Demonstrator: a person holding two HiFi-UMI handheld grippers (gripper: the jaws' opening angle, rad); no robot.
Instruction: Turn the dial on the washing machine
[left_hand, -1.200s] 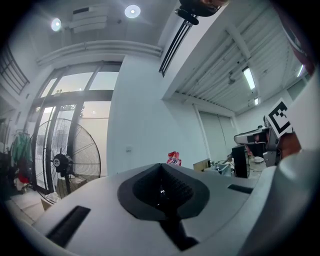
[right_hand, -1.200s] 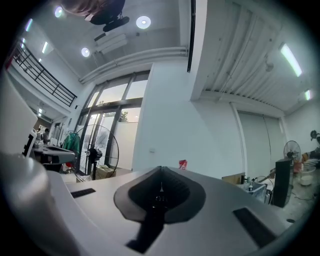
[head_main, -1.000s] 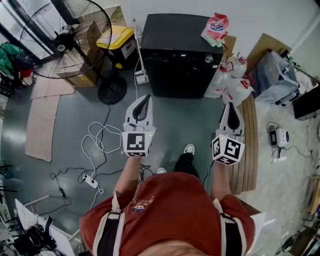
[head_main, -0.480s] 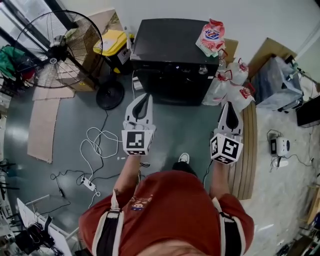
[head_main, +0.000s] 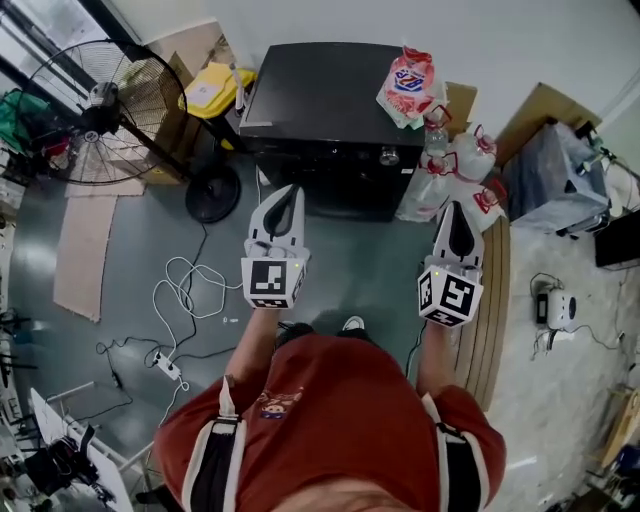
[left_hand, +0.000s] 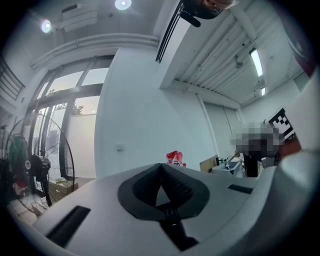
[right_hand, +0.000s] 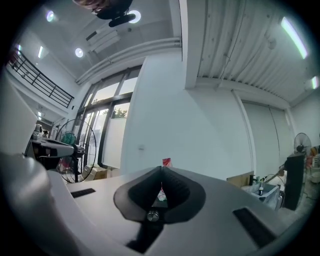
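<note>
The black washing machine (head_main: 330, 100) stands against the white wall, and its small round dial (head_main: 388, 155) sits at the right of its front panel. A red-and-white bag (head_main: 405, 85) lies on its top right corner; the bag also shows past the jaws as a small red shape (left_hand: 175, 157) (right_hand: 166, 162). My left gripper (head_main: 290, 194) is shut and empty, held level and pointing at the machine's front, a short way from it. My right gripper (head_main: 458, 208) is shut and empty too, to the right of the dial and apart from it.
A large floor fan (head_main: 95, 110) stands at the left, with a yellow box (head_main: 210, 88) beside the machine. White plastic bags (head_main: 455, 170) lean at the machine's right. A white cable (head_main: 190, 290) and power strip (head_main: 165, 365) lie on the floor; wooden boards (head_main: 490, 300) lie at the right.
Both grippers and the person have moved forward toward the washing machine, which now sits lower and nearer in the head view. Both grippers stay shut.
</note>
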